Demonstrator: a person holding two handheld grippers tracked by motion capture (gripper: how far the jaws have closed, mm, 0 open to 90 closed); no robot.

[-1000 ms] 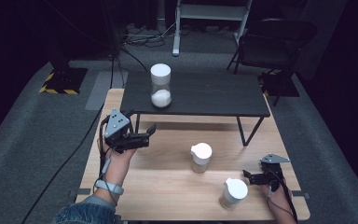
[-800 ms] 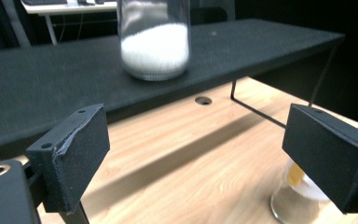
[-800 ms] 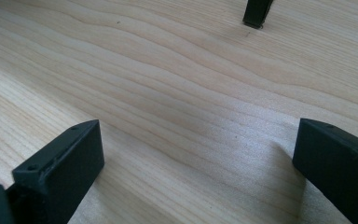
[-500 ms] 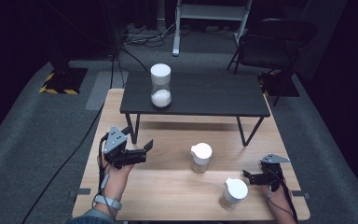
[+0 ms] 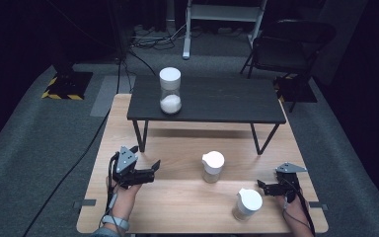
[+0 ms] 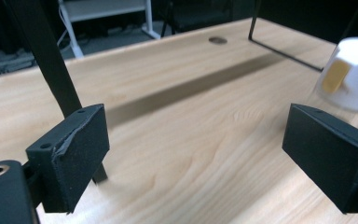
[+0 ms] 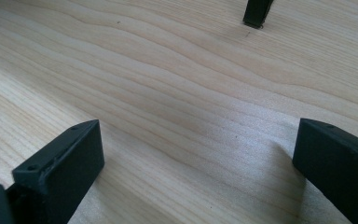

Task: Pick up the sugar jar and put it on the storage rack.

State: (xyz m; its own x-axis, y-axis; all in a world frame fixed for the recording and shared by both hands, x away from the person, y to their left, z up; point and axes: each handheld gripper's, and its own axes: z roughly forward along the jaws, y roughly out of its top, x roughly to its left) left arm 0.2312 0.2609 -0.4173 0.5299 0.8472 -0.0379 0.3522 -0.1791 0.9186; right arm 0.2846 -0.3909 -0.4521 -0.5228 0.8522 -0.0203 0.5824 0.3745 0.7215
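**Both grippers empty, two jars between them**

Fingers of both grippers stand apart with nothing between them, and we go through the views one by one.

From the high view we see the left gripper (image 5: 150, 168) at the near left of the wooden table (image 5: 177, 207), held low over the wood by the person's left hand (image 5: 123, 195). Its jaws are spread and point to the right, toward the small jar with the white lid (image 5: 212, 166), which stands near the middle of the table, apart from the gripper. The right gripper (image 5: 262, 185) is at the near right edge, jaws also spread, pointing left. The second white-lidded jar (image 5: 247, 204) stands just beside it, a little nearer to us, not touching as far as we can tell. On the far side a low black table (image 5: 227, 103) stands on the wood and carries a tall glass jar with white powder (image 5: 170, 91).

From the left gripper view, its black pads (image 6: 77, 154) are wide apart over bare wood. The white lid of the small jar shows at the far right, beyond the right pad.

From the right gripper view, the pads (image 7: 65, 168) stand wide apart, with bare wood between them, and one foot of the black table (image 7: 256, 14) is at the far edge.
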